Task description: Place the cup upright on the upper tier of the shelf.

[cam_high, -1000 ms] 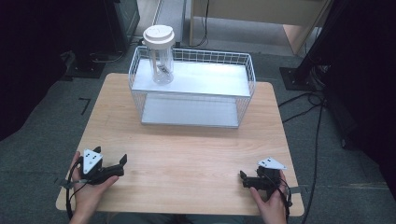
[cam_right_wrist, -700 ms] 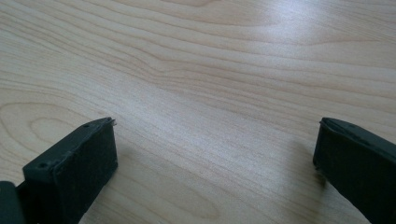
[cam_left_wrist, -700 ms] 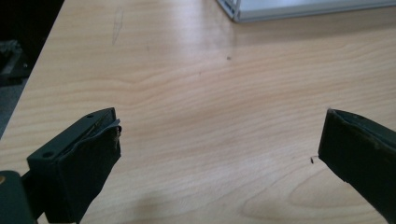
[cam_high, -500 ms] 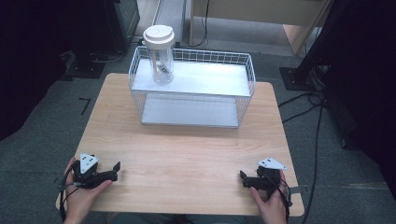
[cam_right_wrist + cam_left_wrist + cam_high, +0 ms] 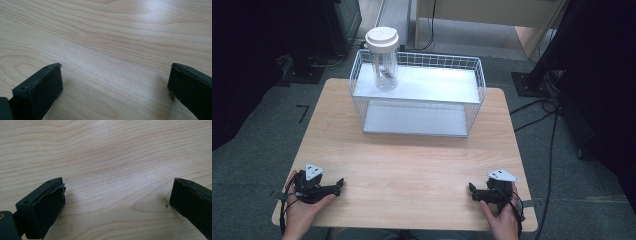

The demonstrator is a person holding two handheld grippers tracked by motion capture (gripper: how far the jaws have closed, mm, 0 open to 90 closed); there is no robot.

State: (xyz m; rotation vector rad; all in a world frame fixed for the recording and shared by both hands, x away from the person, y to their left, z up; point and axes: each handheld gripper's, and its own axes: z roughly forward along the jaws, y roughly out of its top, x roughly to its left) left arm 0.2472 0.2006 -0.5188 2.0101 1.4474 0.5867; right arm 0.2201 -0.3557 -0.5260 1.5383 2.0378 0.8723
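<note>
Left gripper (image 5: 339, 184) and right gripper (image 5: 472, 190) rested on the table (image 5: 412, 165) near its front corners, jaws spread wide, gripping nothing; the basket (image 5: 419, 80) stood well apart.

From my seat, the light wooden counter (image 5: 412, 165) runs ahead of me with the white wire basket (image 5: 419, 100) standing on its far half, about midway between the side edges. Inside the basket, in its far left corner, the clear plastic jar with a white lid (image 5: 383, 60) stands upright. Near the edge closest to me, the left black two-jaw gripper (image 5: 339, 184) rests on the counter at the left corner, and the right black two-jaw gripper (image 5: 472, 190) rests at the right corner, the two well apart. Both lie well in front of the basket, with bare counter between.
</note>
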